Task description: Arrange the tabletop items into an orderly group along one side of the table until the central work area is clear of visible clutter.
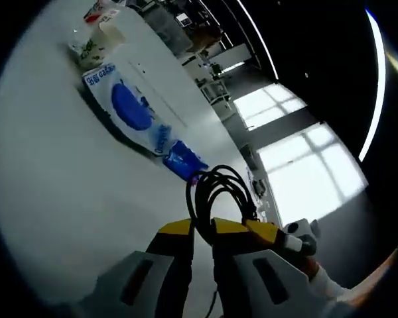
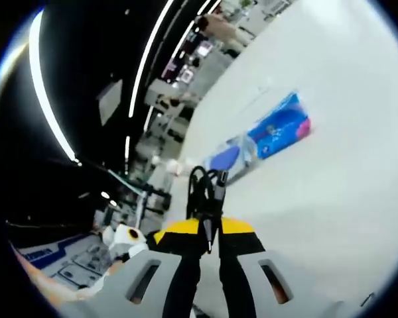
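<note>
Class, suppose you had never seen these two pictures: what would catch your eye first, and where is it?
A coiled black cable is pinched between the left gripper's yellow-tipped jaws; the right gripper grips it too. Beyond, a blue-and-white packet lies flat on the white table, with smaller packs at the far end.

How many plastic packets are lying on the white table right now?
3 in the left gripper view: a blue-and-white packet mid-table, a small dark blue packet by the black cable, and a green-and-white packet at the far end. Others may be hidden.
</note>
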A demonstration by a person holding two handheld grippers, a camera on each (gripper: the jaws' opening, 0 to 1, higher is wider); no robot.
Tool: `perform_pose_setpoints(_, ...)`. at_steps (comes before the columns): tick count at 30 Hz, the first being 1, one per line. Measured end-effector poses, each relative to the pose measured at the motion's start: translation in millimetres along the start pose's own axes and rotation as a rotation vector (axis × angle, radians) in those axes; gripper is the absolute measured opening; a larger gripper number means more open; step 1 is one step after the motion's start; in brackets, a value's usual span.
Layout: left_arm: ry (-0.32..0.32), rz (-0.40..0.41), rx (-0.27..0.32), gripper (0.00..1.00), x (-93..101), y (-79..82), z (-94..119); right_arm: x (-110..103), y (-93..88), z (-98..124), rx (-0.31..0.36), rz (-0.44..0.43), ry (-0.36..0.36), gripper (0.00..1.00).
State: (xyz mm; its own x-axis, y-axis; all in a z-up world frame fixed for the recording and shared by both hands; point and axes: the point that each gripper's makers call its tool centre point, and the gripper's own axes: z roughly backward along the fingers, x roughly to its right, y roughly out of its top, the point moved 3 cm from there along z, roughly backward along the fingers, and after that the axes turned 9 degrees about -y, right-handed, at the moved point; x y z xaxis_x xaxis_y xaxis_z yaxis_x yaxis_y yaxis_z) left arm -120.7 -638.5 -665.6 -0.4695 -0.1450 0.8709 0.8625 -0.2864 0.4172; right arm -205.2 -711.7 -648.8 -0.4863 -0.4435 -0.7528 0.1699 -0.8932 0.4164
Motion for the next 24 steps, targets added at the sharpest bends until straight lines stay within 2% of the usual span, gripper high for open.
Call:
perform_pose_setpoints(7,0.093,-0.045,-0.083,0.07,-19.3,-0.9,-22,23,10.4,-26,-0.02,0.051,-0.096,0.07)
perform_pose_setpoints(11,0.118,-0.04,-0.094,0.07,-27.2,-0.8,-30,38,10.8,-36,-0.035,0.06,-0.136,0.07)
perform_pose_setpoints(18,0.172,-0.049,-0.142,0.07,-43.6,-6.6,-43,62,5.9,-50,-0.078,0.064,-0.201,0.08)
perform_pose_setpoints(24,0.235,-0.06,-0.195,0.07,-60.2,-13.7,-52,75,2.6,-59,-0.1,0.097,-0.258,0.09)
